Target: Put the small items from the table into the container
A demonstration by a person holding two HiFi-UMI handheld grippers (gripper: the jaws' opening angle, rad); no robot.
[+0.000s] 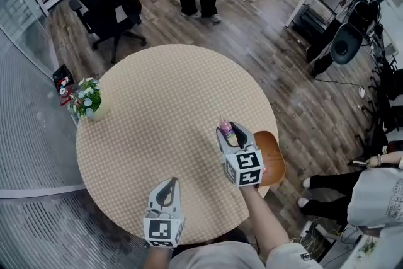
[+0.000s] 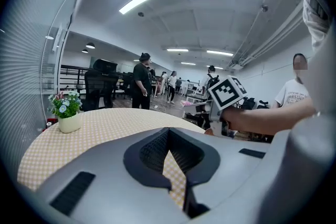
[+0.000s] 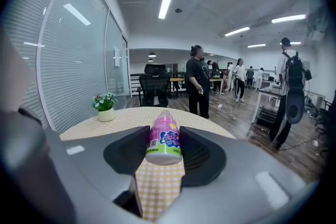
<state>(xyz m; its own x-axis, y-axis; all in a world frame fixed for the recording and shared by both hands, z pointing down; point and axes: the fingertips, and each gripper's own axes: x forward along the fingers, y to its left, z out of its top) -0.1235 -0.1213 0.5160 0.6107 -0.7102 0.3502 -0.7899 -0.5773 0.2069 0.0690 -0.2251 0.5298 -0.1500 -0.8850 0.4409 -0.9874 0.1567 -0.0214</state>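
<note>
Open passage over the bare table [image 1: 170,104] at centre frame. Blocked at left rim by a flower pot [image 1: 88,101], at right rim by a brown container [image 1: 275,160] beside the right gripper [image 1: 230,130].

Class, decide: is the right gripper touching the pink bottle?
Touching. The right gripper view shows the pink bottle pinched between the jaws of the right gripper, both pressing its sides.

Two claws in play: the left claw [image 1: 169,181] and the right claw [image 1: 229,130]. One round counter [image 1: 170,91], and on it one pot of flowers [image 1: 87,99] — plus one pink bottle [image 3: 164,139]. One brown wooden piece [image 1: 273,157] at the counter's rim. Out on the floor — one black office chair [image 1: 110,0].
</note>
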